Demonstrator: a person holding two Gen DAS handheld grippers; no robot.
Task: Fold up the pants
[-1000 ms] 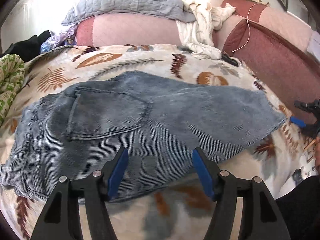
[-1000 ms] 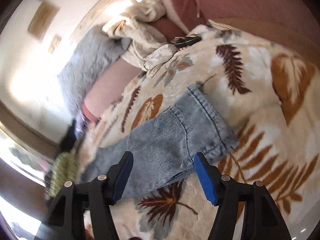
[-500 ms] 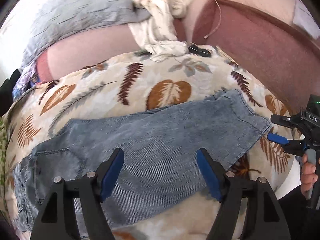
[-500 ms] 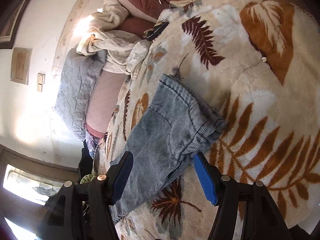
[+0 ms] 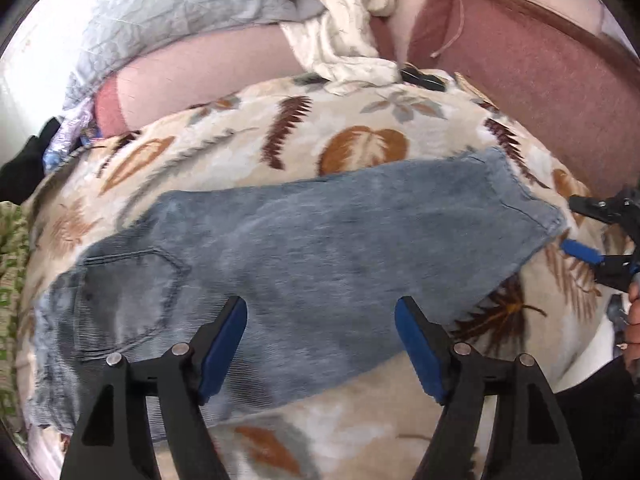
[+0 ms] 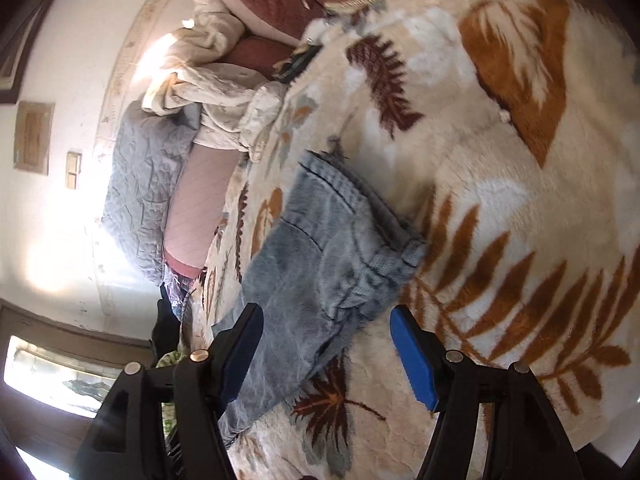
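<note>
Blue-grey denim pants lie flat across a leaf-patterned blanket, folded lengthwise. Their back pocket faces up at the left and the leg hem is at the right. My left gripper hovers open over the near edge of the leg, with nothing pressed between its blue pads. My right gripper is open and rolled on its side. The bunched hem lies just ahead of its jaws and partly between them, untouched by the pads. It also shows at the hem corner in the left wrist view, as the right gripper.
A pink headboard cushion, a grey quilted pillow and a crumpled cream cloth line the far side. A small dark object lies on the blanket's far edge. Green cloth sits at the left, a person's hand at the right.
My left gripper has slid right along the pants from the waist toward the leg, its jaws slightly wider. The right gripper has rolled and sunk toward the hem, which now looks bunched.
</note>
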